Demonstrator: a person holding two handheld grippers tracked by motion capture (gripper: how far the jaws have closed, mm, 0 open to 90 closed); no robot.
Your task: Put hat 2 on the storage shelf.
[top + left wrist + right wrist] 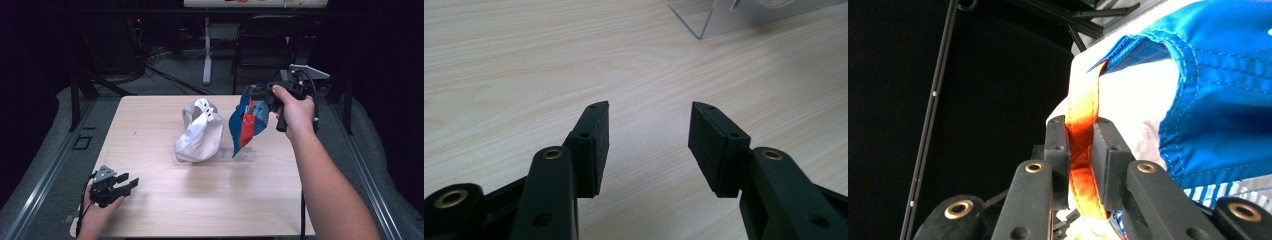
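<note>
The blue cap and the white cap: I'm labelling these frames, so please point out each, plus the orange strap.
blue cap [240, 112], high view, blue side panel
white cap [202, 135], high view, crown
orange strap [1082, 125], right gripper view, just above the tool's pads

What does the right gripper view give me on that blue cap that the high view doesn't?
Right gripper view: the right tool is shut on the cap's orange strap, pinched flat between both jaws, with blue stitched fabric beside it.

High view: the blue cap is lifted above the clear stand, the white cap rests on that stand, and the left tool is low over the table.

Both: the right tool holds the blue cap.
</note>
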